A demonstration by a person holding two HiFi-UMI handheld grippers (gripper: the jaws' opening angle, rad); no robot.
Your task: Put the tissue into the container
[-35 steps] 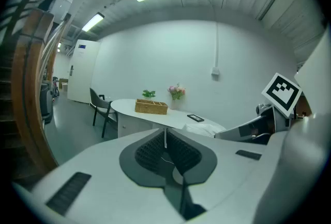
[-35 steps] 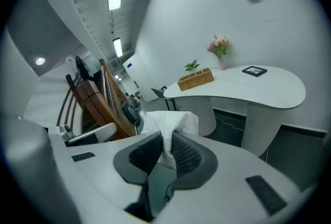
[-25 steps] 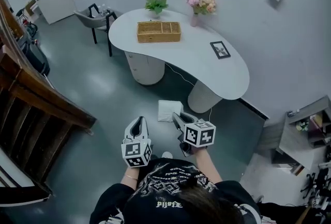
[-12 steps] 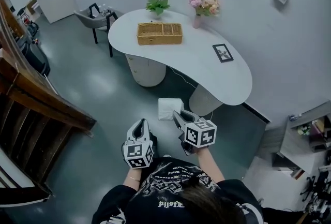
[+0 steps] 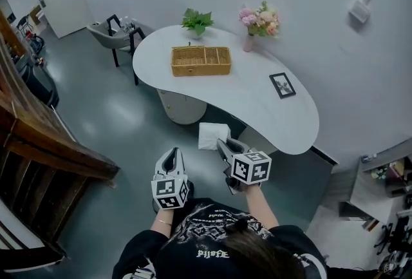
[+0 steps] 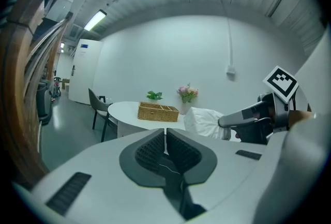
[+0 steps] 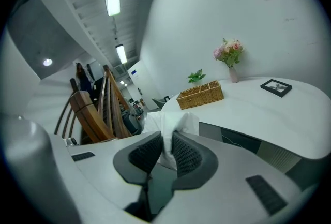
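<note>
A white tissue [image 5: 213, 136] hangs in the air in front of the person, pinched in my right gripper [image 5: 221, 144], whose jaws are shut on it; the tissue [image 7: 168, 130] sticks up between the pads. The woven wicker container [image 5: 200, 60] with compartments sits on the white curved table [image 5: 251, 97], well ahead of both grippers; the container [image 7: 200, 94] lies beyond the tissue. My left gripper [image 5: 170, 156] is held beside the right one, shut with nothing in it. In the left gripper view the tissue [image 6: 204, 122] shows at the right, with the container [image 6: 158, 112] behind.
On the table stand a green plant [image 5: 196, 19], a pink flower vase [image 5: 258, 23] and a small picture frame [image 5: 282, 85]. A grey chair [image 5: 114, 31] sits at the table's left end. A wooden stair rail [image 5: 45, 142] runs along the left. The floor is grey.
The person has moved slightly toward the table; both grippers keep their pose and the tissue stays held in the right one.
</note>
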